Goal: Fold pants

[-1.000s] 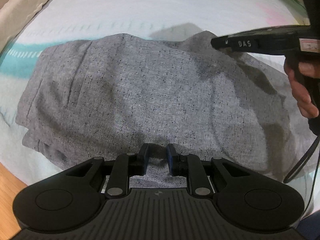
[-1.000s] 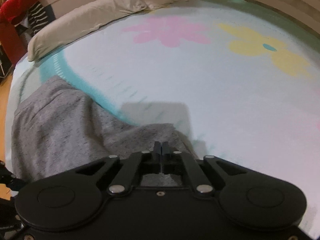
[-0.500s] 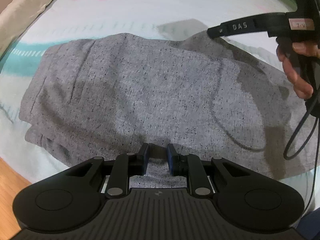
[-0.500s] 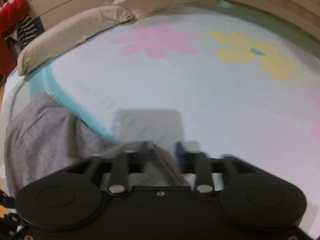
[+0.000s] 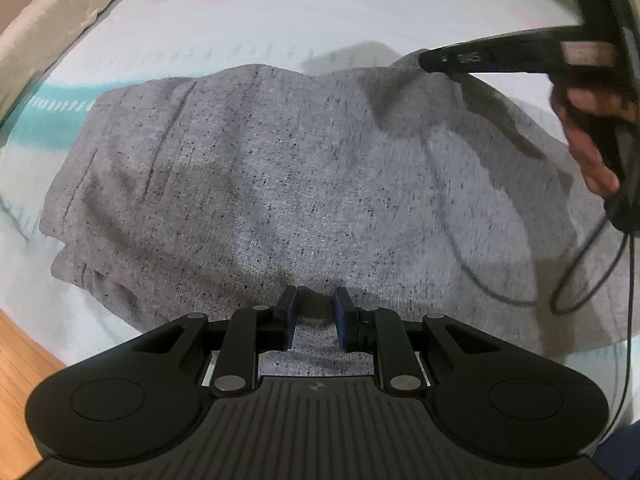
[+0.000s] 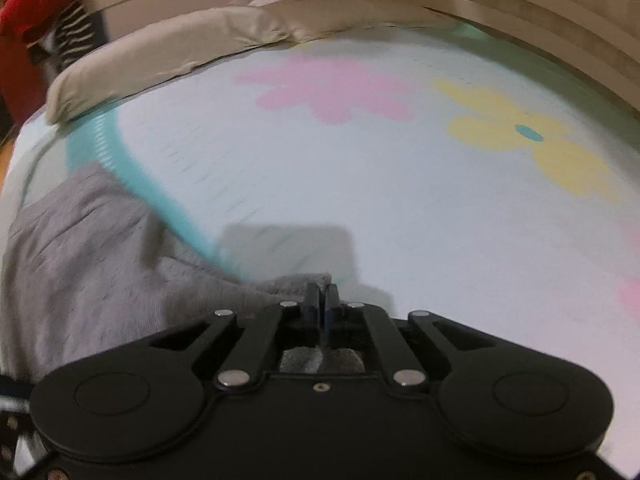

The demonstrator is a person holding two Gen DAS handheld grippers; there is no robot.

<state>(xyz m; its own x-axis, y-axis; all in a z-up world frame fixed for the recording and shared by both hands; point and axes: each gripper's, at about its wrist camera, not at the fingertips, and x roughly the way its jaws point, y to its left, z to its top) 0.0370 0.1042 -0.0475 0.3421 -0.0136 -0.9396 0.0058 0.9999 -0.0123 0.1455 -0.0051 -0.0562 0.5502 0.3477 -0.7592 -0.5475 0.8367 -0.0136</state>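
Grey speckled pants lie folded in layers on the flowered bed sheet. My left gripper sits at their near edge, its blue pads pinched on a bunch of grey cloth. At the far right corner of the pants, my right gripper is held by a hand, and the cloth rises in a peak to its tip. In the right wrist view that gripper has its fingers pressed together on the corner of the pants, with grey cloth showing under them.
A beige pillow lies along the far left of the bed. A black cable hangs from the right gripper over the pants' right side. Wooden floor shows past the bed's near left edge. Red and striped cloth hangs beyond the pillow.
My right gripper opened half a second ago and has closed again on the pants' far corner, lifting it. The left gripper has held its pinch without moving.
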